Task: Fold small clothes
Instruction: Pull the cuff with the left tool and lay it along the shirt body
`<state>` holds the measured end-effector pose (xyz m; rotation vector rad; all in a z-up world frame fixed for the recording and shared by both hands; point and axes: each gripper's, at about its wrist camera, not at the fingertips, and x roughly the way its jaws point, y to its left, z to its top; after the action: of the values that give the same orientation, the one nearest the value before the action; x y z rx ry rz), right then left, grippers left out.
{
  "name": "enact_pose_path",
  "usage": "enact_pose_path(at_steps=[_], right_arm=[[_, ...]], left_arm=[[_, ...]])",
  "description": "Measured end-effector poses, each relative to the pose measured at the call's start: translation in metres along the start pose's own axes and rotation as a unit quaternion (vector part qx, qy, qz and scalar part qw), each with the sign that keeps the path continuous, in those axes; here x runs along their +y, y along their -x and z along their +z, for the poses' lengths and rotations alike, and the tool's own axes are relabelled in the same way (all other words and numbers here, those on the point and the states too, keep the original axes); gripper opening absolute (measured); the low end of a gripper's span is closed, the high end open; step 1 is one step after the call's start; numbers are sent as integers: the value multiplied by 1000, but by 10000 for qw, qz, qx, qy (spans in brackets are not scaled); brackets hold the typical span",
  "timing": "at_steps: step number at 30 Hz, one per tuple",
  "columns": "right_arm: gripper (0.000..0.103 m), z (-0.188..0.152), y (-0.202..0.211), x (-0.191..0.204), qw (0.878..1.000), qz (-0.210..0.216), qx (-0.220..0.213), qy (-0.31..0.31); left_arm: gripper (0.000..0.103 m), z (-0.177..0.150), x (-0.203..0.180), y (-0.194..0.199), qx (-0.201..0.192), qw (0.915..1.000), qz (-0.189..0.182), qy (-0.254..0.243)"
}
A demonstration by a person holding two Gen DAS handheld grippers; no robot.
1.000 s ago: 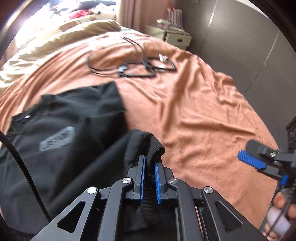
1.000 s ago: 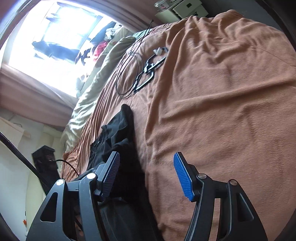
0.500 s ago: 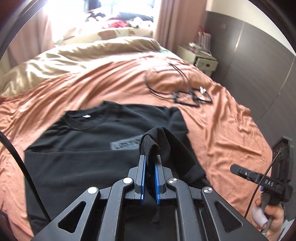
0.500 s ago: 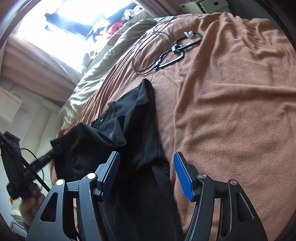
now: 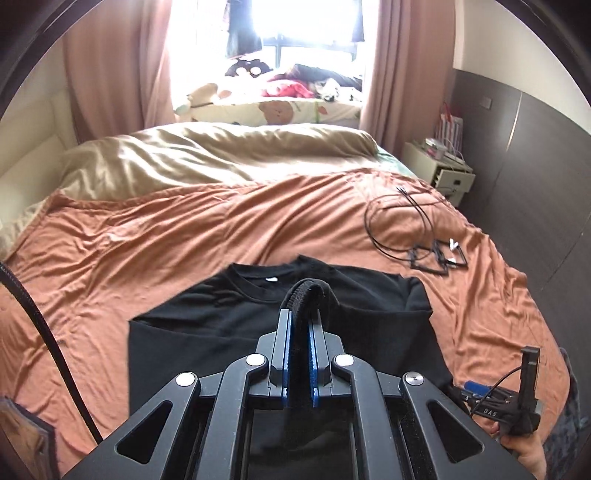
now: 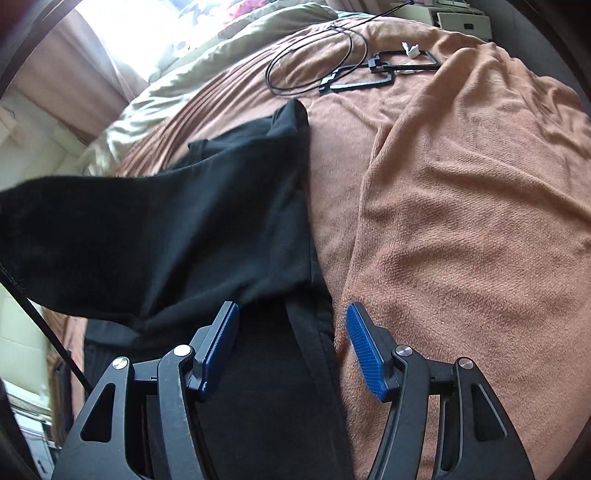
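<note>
Blown-out window (image 5: 295, 22) glare, fisheye-warped dark edges

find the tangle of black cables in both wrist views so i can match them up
Left wrist view: the black cables lie right of centre on the orange blanket, beyond the black t-shirt.
Right wrist view: the cables lie top centre, past the shirt's far corner.
Shared landmark: the cream nightstand, behind the cables in both views.

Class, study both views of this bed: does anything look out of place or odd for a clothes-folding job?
Yes. A loose black cable and flat black frames lie on the orange blanket just beyond the black shirt, cluttering the folding area. The shirt's corner is lifted, pinched in the left tongs; that is mid-fold, not a fault.
</note>
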<state>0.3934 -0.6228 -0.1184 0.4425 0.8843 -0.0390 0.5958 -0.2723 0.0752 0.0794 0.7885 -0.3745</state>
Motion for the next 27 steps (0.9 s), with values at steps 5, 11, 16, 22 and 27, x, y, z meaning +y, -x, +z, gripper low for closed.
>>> enact_pose_path(at_steps=[5,11,16,22,27], right_arm=[[52,-1,-20,14,9985,-433,177,298],[38,3,-31,13,9974,-706,43,165],[34,1,-33,14,9968,-787,11,167],[28,2,-29,5,9971,-756,6,67],[28,0,-29,9,9957,-878,8,302]], left_arm=[[8,6,19,13,-112,9998,142,66],[8,7,41,25,-232,9988,419,116],[8,-3,69,17,-134,9978,573,308],[8,-25,109,2,46,9957,677,636],[8,-49,150,-14,223,9911,770,1063]])
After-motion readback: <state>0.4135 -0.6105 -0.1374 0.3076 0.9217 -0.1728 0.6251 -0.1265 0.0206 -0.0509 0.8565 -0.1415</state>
